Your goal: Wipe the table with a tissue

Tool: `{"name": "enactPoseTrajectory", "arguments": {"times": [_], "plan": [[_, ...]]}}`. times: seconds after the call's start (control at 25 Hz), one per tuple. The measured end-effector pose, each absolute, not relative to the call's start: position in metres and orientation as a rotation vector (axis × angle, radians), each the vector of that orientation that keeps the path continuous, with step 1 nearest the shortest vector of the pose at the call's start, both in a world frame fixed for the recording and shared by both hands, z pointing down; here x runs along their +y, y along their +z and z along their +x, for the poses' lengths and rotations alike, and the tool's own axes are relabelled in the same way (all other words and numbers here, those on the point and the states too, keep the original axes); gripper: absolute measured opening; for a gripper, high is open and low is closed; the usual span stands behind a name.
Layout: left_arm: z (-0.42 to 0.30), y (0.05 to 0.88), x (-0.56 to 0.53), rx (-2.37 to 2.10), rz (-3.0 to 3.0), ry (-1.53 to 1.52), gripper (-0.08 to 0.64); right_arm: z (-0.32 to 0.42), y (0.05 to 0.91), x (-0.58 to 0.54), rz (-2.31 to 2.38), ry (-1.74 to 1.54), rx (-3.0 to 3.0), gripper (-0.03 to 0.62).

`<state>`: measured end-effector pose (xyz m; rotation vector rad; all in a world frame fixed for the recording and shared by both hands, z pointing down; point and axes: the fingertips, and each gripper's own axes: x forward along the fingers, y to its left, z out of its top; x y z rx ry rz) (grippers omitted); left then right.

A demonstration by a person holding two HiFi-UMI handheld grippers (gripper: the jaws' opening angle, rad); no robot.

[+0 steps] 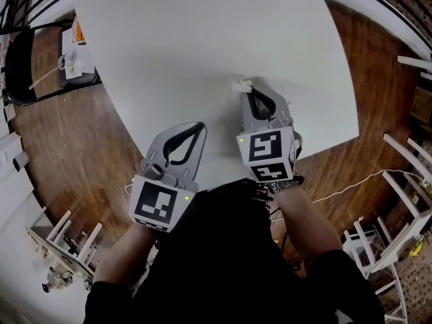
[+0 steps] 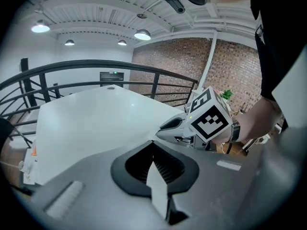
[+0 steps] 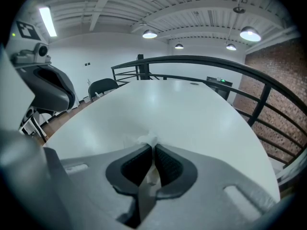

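The white table (image 1: 202, 32) fills the upper head view. My right gripper (image 1: 246, 92) rests near the table's front edge, shut on a small crumpled white tissue (image 1: 241, 85) that sticks out past its tips. In the right gripper view the tissue (image 3: 146, 140) bulges just ahead of the closed jaws of the right gripper (image 3: 153, 147), against the table top (image 3: 182, 109). My left gripper (image 1: 201, 125) hovers at the near table edge, left of the right one, shut with nothing in it. In its own view the left gripper (image 2: 153, 145) points over the table (image 2: 96, 119).
A black chair (image 1: 27, 66) holding papers stands at the table's left. White chairs (image 1: 405, 208) and a white cable (image 1: 351, 184) are on the wood floor at right. A white rack (image 1: 61, 248) sits lower left. A black railing (image 3: 201, 63) runs beyond the table.
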<state>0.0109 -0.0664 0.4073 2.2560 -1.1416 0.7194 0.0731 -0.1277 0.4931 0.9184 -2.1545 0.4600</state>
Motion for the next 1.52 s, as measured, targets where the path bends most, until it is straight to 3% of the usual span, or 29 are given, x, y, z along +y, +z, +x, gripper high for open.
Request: {"name": "enactPoseTrajectory", "arguments": {"times": [1.52], "plan": [[0.082, 0.407, -0.068, -0.982, 2.375, 0.756, 0.009, 0.149, 0.48, -0.103, 1.079, 0.512, -2.113, 0.012]]}}
